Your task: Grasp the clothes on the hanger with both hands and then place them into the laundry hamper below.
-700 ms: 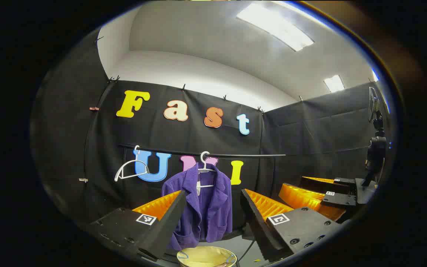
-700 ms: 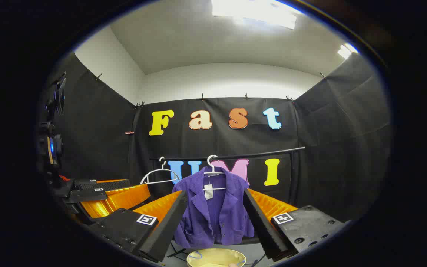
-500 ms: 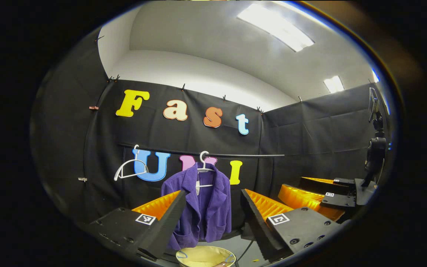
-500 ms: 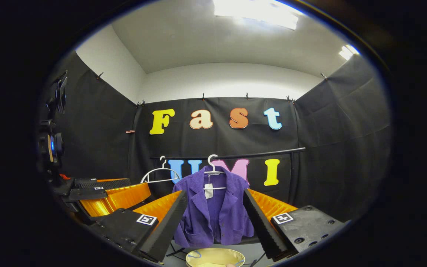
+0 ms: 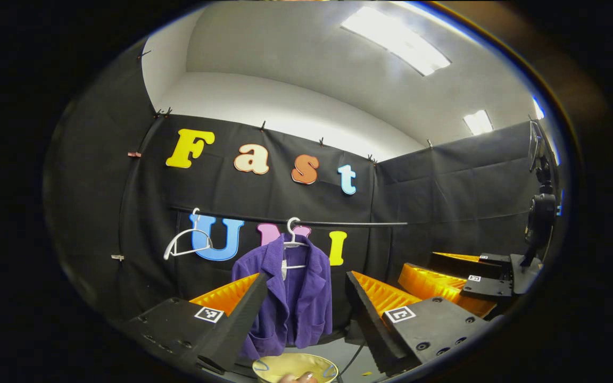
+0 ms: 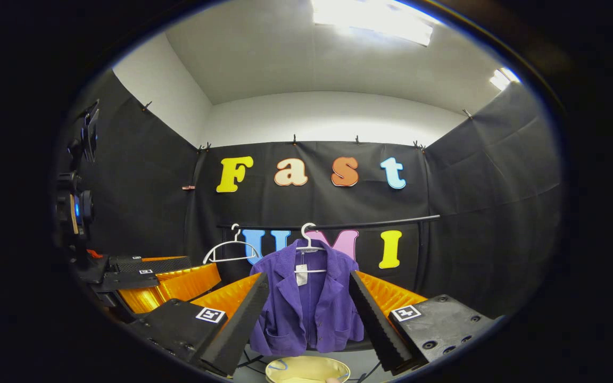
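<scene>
Both tools are raised in front of the clothes rail (image 6: 333, 225) and neither touches anything yet. The left hand-held gripper (image 5: 304, 298) has its fingers spread apart, and so does the right hand-held gripper (image 6: 309, 298); nothing is between either pair. The purple jacket (image 6: 309, 303) hangs on a white hanger (image 6: 309, 247) hooked over the rail, straight ahead of each tool and well apart from the fingertips — in both views it sits framed in the gap between the fingers. Its long axis runs vertically, collar at the hanger and hem at the bottom, with the shoulders spread sideways along the rail. A second hanger (image 6: 230, 252), bare, hangs further along the rail. The yellow hamper (image 6: 307, 371) stands on the floor directly below the jacket, its rim showing at the bottom edge of each view. In the left gripper view the right tool (image 5: 455, 276) lies off to the side. Judgement: neither tool is clearly the nearer; both need to travel forward — the left to the one shoulder, the right to the other. The grasp is not yet begun.
</scene>
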`<state>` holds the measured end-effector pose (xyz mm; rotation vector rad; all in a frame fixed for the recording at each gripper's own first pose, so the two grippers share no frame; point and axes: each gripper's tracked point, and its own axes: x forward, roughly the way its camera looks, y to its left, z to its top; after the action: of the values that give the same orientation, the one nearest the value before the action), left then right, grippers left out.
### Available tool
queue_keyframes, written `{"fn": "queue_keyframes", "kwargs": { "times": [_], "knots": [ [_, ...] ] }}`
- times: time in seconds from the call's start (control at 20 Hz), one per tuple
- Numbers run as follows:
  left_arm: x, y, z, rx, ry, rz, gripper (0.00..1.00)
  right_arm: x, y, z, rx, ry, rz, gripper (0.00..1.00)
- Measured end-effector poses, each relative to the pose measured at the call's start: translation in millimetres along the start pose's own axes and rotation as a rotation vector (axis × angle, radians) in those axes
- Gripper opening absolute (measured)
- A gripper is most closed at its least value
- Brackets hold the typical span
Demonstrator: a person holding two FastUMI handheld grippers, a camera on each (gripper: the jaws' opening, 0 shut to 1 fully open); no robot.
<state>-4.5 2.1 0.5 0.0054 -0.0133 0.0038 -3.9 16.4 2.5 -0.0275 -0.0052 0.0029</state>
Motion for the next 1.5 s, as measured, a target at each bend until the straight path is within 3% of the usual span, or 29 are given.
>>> {"fn": "queue_keyframes", "kwargs": {
  "times": [0.55,1.1,1.3,1.4,1.5],
  "knots": [
    [-4,4,1,-0.041,-0.014,-0.013,0.95,-4,19,2,-0.023,-0.006,-0.015,0.97],
    [-33,17,-1,-0.051,-0.018,-0.114,0.94,-17,41,-9,-0.05,0.011,-0.086,0.97],
    [-27,24,-18,-0.02,0.008,-0.104,0.95,-8,44,-19,-0.063,0.028,-0.089,0.97],
    [-19,21,-21,-0.044,0.012,-0.135,0.95,0,44,-23,-0.062,0.03,-0.084,0.97],
    [-7,32,-22,-0.074,0.003,-0.118,0.95,13,41,-30,-0.058,0.035,-0.078,0.97]
  ]
}}
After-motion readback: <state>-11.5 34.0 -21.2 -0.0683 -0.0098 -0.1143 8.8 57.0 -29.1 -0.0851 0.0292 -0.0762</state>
